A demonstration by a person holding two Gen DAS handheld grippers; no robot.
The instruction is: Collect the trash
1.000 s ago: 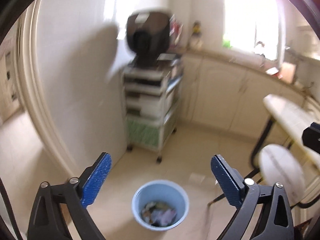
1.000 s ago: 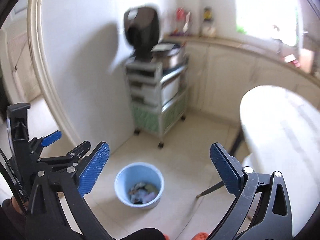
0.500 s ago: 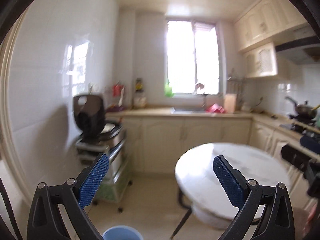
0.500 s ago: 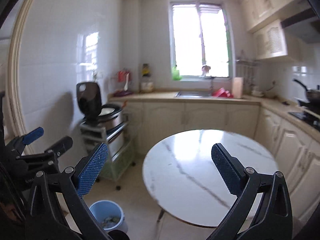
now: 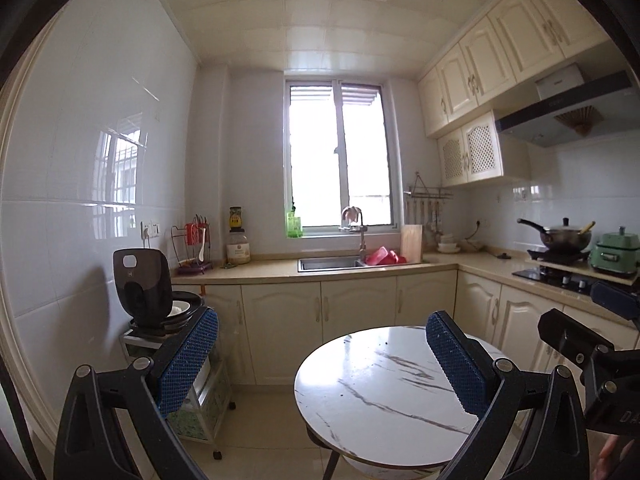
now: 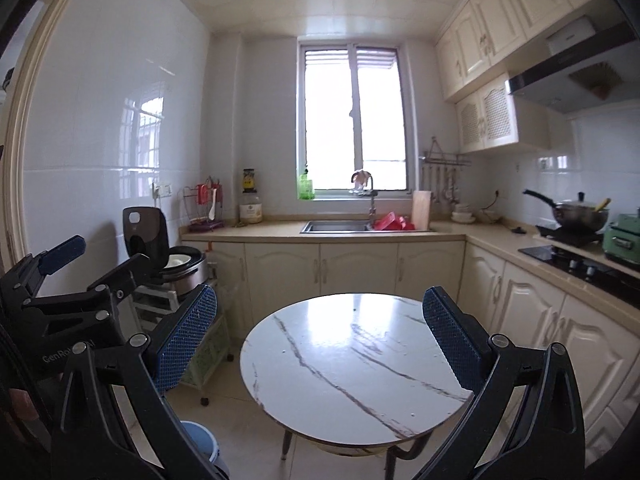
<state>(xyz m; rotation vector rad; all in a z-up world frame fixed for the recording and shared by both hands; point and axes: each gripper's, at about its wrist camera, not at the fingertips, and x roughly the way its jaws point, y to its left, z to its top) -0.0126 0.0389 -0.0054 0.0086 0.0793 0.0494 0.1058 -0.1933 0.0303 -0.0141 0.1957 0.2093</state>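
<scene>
Right wrist view shows both the right gripper (image 6: 320,320) and left gripper (image 5: 322,344) spread wide and empty over a bare tabletop (image 6: 344,364), so trash (none visible up here) could be overlooked, the blue bin (image 6: 200,438) sitting low on the floor.

A: What are the left tongs (image 5: 320,364) built like?

B: Black plastic arms, angular, with round silver screws at the joints. Each finger carries a blue pad (image 5: 188,360) with a fine dotted grid texture.

A: And the right tongs (image 6: 320,344)?

B: Same make: black frame, silver screw heads, blue textured pads (image 6: 452,340). Seen from the right wrist, the left unit's body bears pale lettering, partly readable as "GenRo". From the left wrist, the right unit shows "DA" in grey.

A: Any skin?

B: A blurred pinkish sliver at the lower right edge of the left view.
</scene>
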